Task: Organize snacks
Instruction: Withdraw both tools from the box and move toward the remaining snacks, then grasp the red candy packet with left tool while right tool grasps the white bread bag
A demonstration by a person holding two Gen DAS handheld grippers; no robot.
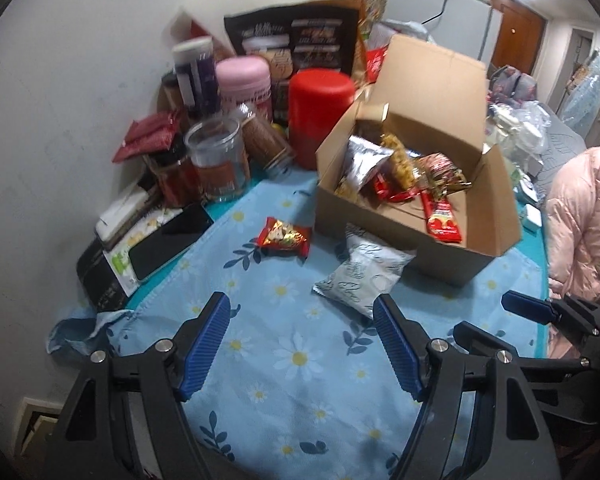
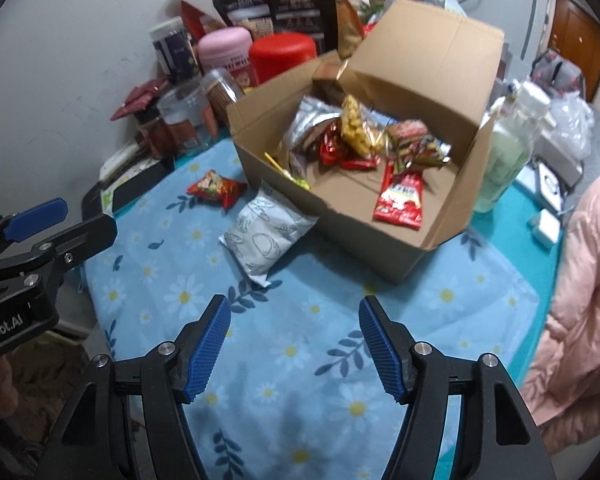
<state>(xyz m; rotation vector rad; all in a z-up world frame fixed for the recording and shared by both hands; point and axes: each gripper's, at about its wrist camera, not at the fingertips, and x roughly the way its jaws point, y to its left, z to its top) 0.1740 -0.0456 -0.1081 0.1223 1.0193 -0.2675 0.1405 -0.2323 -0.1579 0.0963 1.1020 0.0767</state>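
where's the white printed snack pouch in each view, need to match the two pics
Left wrist view: the white printed snack pouch lies right of centre on the daisy cloth, leaning on the box front.
Right wrist view: same pouch, left of centre, at the box's near-left side.
Shared landmark: the open brown cardboard box of snacks.

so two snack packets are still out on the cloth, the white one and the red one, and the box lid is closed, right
Not quite: the cardboard box is open, its lid flap standing up, with snacks inside, as the right wrist view shows. The white packet and the red packet do lie outside it on the floral cloth.
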